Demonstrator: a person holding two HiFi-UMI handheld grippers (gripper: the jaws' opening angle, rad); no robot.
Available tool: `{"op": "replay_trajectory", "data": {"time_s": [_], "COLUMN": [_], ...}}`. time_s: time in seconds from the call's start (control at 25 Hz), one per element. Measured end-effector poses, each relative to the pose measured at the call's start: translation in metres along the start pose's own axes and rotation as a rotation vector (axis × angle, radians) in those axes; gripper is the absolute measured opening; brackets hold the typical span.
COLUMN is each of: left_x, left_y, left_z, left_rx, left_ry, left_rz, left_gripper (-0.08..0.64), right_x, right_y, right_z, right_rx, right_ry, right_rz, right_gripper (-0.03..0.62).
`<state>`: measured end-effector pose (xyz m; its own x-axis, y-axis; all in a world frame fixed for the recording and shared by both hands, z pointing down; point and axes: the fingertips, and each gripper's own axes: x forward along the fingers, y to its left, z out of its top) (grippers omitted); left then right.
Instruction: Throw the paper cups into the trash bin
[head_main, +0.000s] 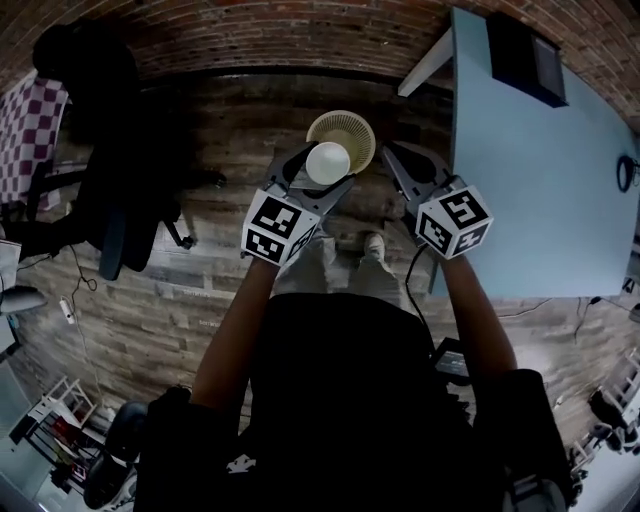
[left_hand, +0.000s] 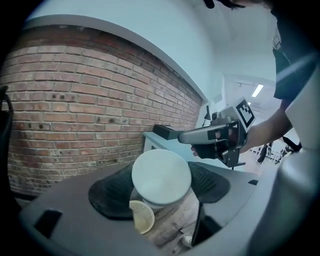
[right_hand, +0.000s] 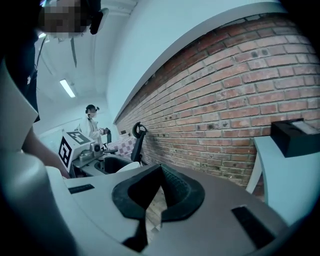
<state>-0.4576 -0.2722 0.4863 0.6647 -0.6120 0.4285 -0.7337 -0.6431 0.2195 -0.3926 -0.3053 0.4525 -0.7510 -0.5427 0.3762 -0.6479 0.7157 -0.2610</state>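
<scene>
— Above the trash bin (head_main: 350, 126), what is the state of the left tongs (left_hand: 160, 189)?
— Closed on the paper cup (head_main: 328, 162); both pads press against its sides. In the head view the cup overlaps the bin's near rim.
— State of the right tongs (right_hand: 157, 192)?
— Pads together at the tips, nothing between them. They are held just right of the bin.
— Surroundings?
— Bin stands on the wooden floor (head_main: 240, 120), near the brick wall (head_main: 250, 40). Light blue table (head_main: 530, 180) is right of the bin; black office chair (head_main: 100, 120) is well to its left.
</scene>
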Motion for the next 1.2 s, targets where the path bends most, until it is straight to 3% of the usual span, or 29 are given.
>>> {"op": "replay_trajectory", "data": {"time_s": [0.32, 0.56, 0.88, 1.2], "left_x": [0.03, 0.075, 0.125, 0.175], "left_y": [0.006, 0.023, 0.056, 0.08], "left_z": [-0.024, -0.053, -0.088, -0.161], "left_rx": [-0.023, -0.034, -0.07, -0.118], "left_ry": [0.043, 0.106, 0.14, 0.216], "left_rz": [-0.107, -0.123, -0.115, -0.114], "left_gripper": [0.353, 0.353, 0.353, 0.353], "right_x": [-0.006, 0.016, 0.052, 0.096], "right_y": [-0.017, -0.041, -0.094, -0.136], "right_z": [-0.019, -0.047, -0.08, -0.144], "right_rx": [0.027, 0.017, 0.076, 0.179], "right_ry": [0.026, 0.034, 0.047, 0.038], "right_rz": [-0.108, -0.133, -0.183, -0.229], "right_gripper": [0.005, 0.005, 0.005, 0.005]}}
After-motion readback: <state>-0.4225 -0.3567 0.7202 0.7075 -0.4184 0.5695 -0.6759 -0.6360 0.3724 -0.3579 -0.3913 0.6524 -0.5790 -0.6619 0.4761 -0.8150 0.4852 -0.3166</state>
